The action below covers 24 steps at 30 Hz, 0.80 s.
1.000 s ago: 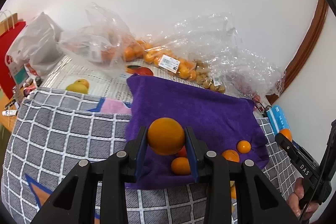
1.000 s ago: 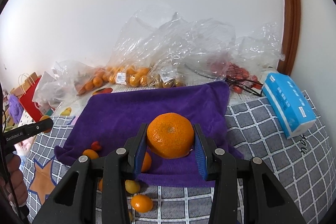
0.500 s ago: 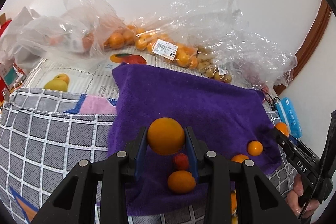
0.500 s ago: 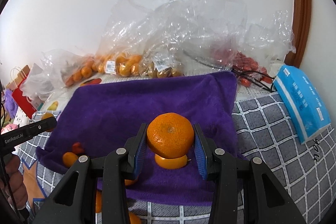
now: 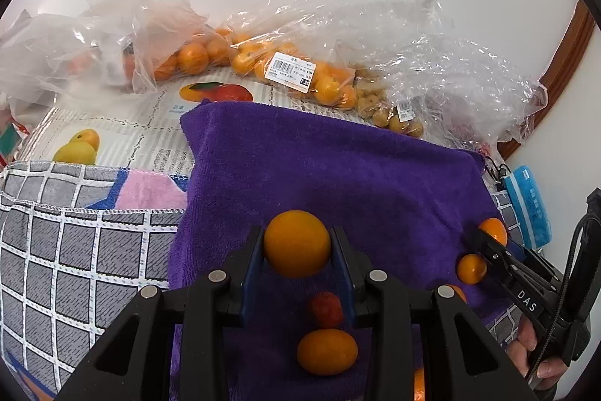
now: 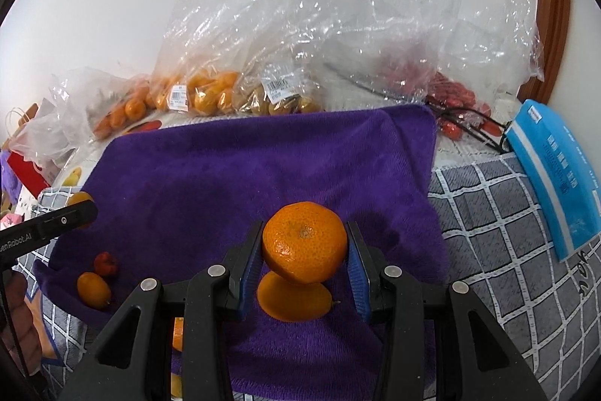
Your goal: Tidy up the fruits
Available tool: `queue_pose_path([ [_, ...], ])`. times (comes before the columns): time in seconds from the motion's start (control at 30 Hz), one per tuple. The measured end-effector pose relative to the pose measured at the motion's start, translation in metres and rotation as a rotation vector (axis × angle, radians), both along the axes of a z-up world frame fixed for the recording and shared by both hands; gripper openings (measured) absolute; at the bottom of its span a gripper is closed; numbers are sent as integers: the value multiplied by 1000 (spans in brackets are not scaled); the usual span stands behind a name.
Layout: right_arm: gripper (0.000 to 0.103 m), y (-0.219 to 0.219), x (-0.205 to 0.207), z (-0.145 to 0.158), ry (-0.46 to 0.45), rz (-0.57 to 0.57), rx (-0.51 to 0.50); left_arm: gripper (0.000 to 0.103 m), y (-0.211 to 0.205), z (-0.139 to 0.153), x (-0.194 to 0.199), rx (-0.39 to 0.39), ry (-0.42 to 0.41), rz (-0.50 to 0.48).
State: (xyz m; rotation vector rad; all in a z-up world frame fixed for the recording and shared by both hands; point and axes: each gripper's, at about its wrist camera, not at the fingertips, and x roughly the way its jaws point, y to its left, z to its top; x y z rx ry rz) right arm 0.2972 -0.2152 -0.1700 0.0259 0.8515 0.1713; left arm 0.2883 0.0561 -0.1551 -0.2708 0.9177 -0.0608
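Left claw (image 5: 297,250): clamped on smooth orange fruit (image 5: 296,243)
Under claw: purple towel (image 5: 338,175)
Nearer than the tips: small red fruit (image 5: 325,309), oval orange fruit (image 5: 326,350)
Far beyond: bagged oranges (image 5: 300,70)

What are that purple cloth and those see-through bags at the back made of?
The purple cloth looks like soft plush fabric, probably microfibre or terry: matte, with a fuzzy nap. The see-through bags look like thin plastic film: glossy, crinkled, and the fruit shows through.
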Motion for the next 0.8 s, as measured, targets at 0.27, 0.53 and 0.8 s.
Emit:
queue_pose_path([
  [0.27, 41, 0, 4, -6, 11, -4, 9, 33, -3, -10, 6, 19, 33, -1],
  [0.53, 41, 1, 8, -12, 26, -6, -4, 33, -5, -21, 8, 47, 58, -15],
  [0.8, 41, 3, 7, -15, 22, -6, -15, 33, -5, -23, 8, 53, 52, -16],
])
